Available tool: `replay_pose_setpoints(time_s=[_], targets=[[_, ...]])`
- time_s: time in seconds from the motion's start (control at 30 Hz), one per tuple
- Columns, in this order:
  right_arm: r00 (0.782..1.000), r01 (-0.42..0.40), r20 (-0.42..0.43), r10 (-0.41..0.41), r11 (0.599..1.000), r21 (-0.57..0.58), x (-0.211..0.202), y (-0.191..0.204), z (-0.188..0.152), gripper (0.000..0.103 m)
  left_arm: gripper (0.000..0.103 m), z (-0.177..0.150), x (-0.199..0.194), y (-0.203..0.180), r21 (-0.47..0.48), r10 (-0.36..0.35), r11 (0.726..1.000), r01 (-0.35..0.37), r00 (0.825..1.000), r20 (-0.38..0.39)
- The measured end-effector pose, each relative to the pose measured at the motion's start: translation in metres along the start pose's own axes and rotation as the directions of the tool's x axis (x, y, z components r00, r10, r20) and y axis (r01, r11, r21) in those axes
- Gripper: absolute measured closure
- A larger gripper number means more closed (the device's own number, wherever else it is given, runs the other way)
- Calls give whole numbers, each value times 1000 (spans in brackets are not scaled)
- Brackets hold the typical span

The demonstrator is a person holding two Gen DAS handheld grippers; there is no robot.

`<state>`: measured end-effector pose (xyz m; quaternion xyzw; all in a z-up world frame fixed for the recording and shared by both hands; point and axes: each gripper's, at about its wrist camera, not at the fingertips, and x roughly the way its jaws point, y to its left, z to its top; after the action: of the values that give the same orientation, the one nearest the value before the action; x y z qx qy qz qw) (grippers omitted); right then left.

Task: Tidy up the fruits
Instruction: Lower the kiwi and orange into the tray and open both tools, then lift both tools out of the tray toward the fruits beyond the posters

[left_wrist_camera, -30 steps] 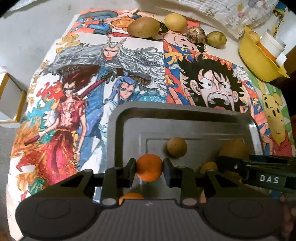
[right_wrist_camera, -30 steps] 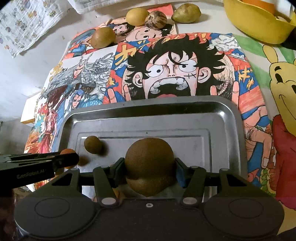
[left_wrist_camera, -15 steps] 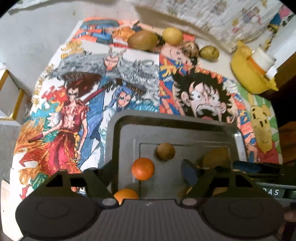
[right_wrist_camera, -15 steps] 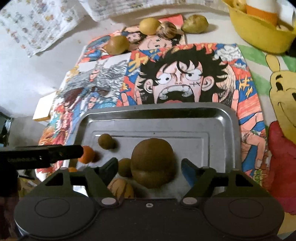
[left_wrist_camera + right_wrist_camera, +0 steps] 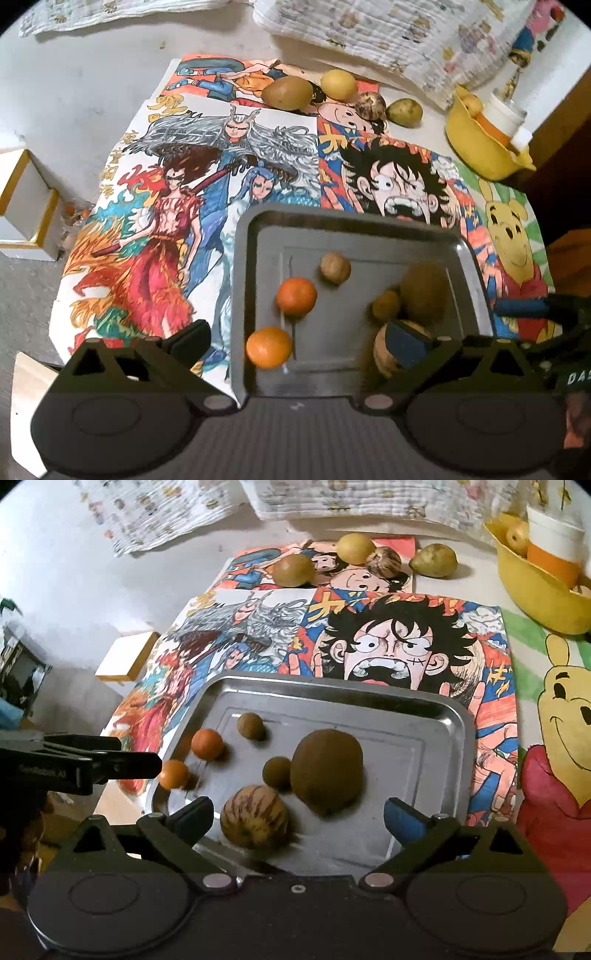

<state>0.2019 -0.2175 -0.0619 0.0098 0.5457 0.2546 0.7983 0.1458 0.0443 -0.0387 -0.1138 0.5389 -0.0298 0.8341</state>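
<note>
Jaws on both grippers, left (image 5: 297,341) and right (image 5: 298,812), just spread, leaving orange (image 5: 296,296) and kiwi (image 5: 326,775) on the tray (image 5: 436,716), four pending.

Two small round orange fruits (image 5: 207,743) lie near the grey metal tray's (image 5: 436,720) left edge. A large brown kiwi-like fruit (image 5: 326,776) sits mid-tray, a striped round fruit (image 5: 254,816) at its near edge.

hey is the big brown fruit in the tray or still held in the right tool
In the tray. The big brown fruit rests on the metal tray, and the right tool is open around nothing.
</note>
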Motion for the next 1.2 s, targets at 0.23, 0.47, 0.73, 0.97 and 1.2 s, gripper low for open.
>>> replay_pose_setpoints(time_s=[0.23,0.47,0.73,0.97,1.2], targets=[[998,-38,-56,38,999,-5,-3,2,-17,3,1,-22,-8,-2,46,5,999,-3,999,-38],[997,11,-82,-9,999,31,-8,-7,-29,3,1,-33,-5,-4,66,47,997,-43,996,-71],[996,78,-47,-75,994,70,-21,-20,-34,3,1,-31,-3,-5,56,106,993,-101,989,-99],[994,104,-20,-103,990,99,-25,-31,-26,1,1,-17,-2,-8,86,137,988,-130,987,-85],[993,117,-9,-117,987,107,-20,-36,-12,1,1,3,8,-10,123,129,985,-118,988,-84]])
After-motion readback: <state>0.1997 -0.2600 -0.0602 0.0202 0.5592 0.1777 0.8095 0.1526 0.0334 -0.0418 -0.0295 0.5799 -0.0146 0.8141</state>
